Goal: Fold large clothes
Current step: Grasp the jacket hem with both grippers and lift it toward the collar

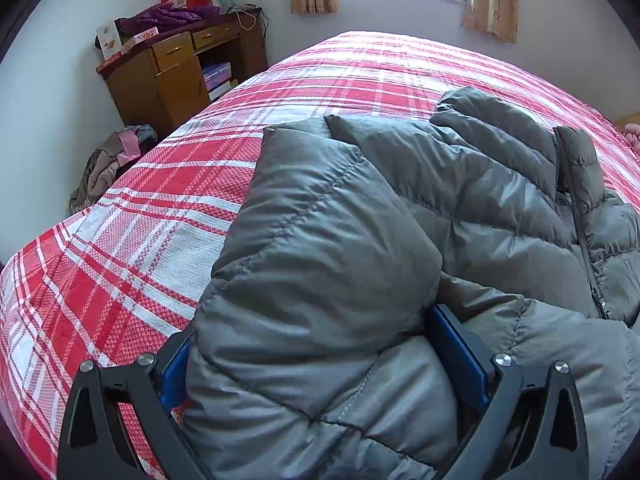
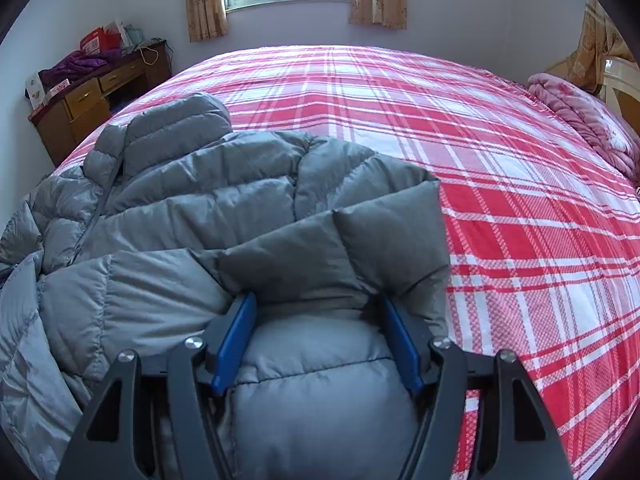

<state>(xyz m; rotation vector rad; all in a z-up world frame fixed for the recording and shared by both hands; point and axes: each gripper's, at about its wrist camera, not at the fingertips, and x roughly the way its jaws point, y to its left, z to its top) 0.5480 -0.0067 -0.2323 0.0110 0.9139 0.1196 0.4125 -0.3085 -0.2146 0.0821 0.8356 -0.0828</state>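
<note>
While both of our tongs sit buried in padding, the relation that matters is how the grey puffer jacket (image 1: 460, 208) lies against them: it stretches away from us up the bed (image 1: 120, 240), hem end nearest, collar and hood end farthest, with the zip running along that same long axis.

Our left tongs (image 1: 320, 364) stand wide, with a thick folded-over panel of the jacket bulging between the blue pads; we judge them to be gripping it, since the padding fills the whole gap and rises out of it. That panel sits on the jacket's left edge, beside bare plaid bedspread.

Our right tongs (image 2: 320, 340) also stand fairly wide, with a puffed section between the pads. The padding reaches both pads, yet whether they press or merely flank it we cannot tell.

Each pair of tongs holds its own side edge, so neither is nearer the middle; the zip line lies between them, well inside both. We judge the side panels to be mid-fold toward that centre line. The next move likely turns on carrying the near end up the long axis toward the collar, keeping both hands level so the bulky layers stay square.
</note>
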